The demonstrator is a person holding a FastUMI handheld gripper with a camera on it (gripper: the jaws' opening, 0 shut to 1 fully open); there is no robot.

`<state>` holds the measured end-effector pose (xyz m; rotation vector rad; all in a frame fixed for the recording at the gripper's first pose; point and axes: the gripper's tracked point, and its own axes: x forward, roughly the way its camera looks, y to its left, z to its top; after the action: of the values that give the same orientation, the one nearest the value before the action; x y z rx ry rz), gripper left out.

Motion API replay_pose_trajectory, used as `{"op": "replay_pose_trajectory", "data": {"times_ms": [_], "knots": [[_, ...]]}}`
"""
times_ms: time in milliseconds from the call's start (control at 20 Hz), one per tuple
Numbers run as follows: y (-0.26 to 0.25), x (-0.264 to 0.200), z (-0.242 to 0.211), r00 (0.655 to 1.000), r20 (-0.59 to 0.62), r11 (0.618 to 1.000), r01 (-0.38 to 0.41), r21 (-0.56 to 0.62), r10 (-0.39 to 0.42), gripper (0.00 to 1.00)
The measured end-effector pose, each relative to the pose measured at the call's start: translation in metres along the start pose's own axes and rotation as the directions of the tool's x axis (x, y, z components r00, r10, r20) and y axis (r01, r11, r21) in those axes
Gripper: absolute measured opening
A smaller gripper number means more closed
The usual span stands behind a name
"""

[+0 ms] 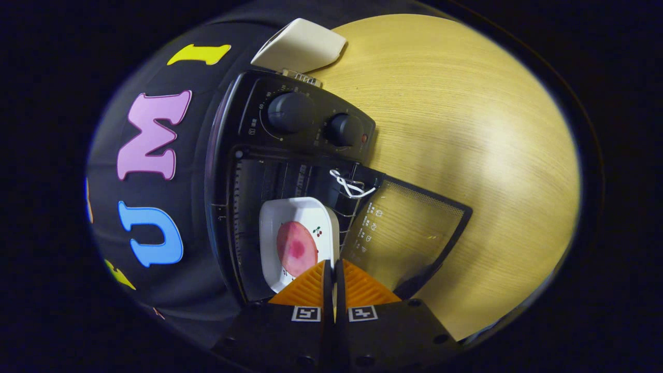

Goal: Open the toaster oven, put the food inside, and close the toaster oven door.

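The black toaster oven point(243, 134) stands on the table with its glass door point(409, 233) swung fully open and lying flat. A white square plate point(298, 212) rests on the rack inside the oven cavity. On it lies a round pink piece of food point(296, 248). My gripper point(332, 267) is at the oven's mouth. Its fingers are pressed almost together on the plate's near rim, which runs in between them. The lower corner of the plate is hidden behind the fingers.
Two round knobs point(290, 111) sit on the oven's control panel. A white wire tie point(349, 186) hangs on the rack's edge by the door hinge. A white boxy object point(303, 46) lies beyond the oven. Bare wooden table point(466, 129) spreads past the open door.
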<state>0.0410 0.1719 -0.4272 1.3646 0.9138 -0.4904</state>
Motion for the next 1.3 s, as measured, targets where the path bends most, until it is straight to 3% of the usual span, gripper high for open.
{"op": "replay_pose_trajectory", "data": {"times_ms": [150,400,600,750,800,950,1050,1300], "knots": [[0.0,0.016,-0.004,0.998,0.046,0.995,0.029,0.099,-0.034,0.05],[0.019,0.038,-0.004,0.995,0.094,0.988,0.013,0.153,-0.028,0.05],[0.031,0.047,-0.008,0.995,0.095,0.982,-0.023,0.188,0.005,0.05],[0.043,0.043,-0.008,0.991,0.105,0.971,-0.101,0.217,0.08,0.13],[0.044,0.043,-0.008,0.991,0.098,0.967,-0.116,0.227,0.096,0.2],[0.045,0.032,-0.022,0.991,0.039,0.972,-0.135,0.194,0.129,0.75],[0.037,0.015,-0.019,0.989,0.025,0.981,-0.146,0.125,0.144,0.94],[0.047,-0.037,-0.011,0.967,0.003,0.962,-0.254,-0.103,0.256,0.94]]}}
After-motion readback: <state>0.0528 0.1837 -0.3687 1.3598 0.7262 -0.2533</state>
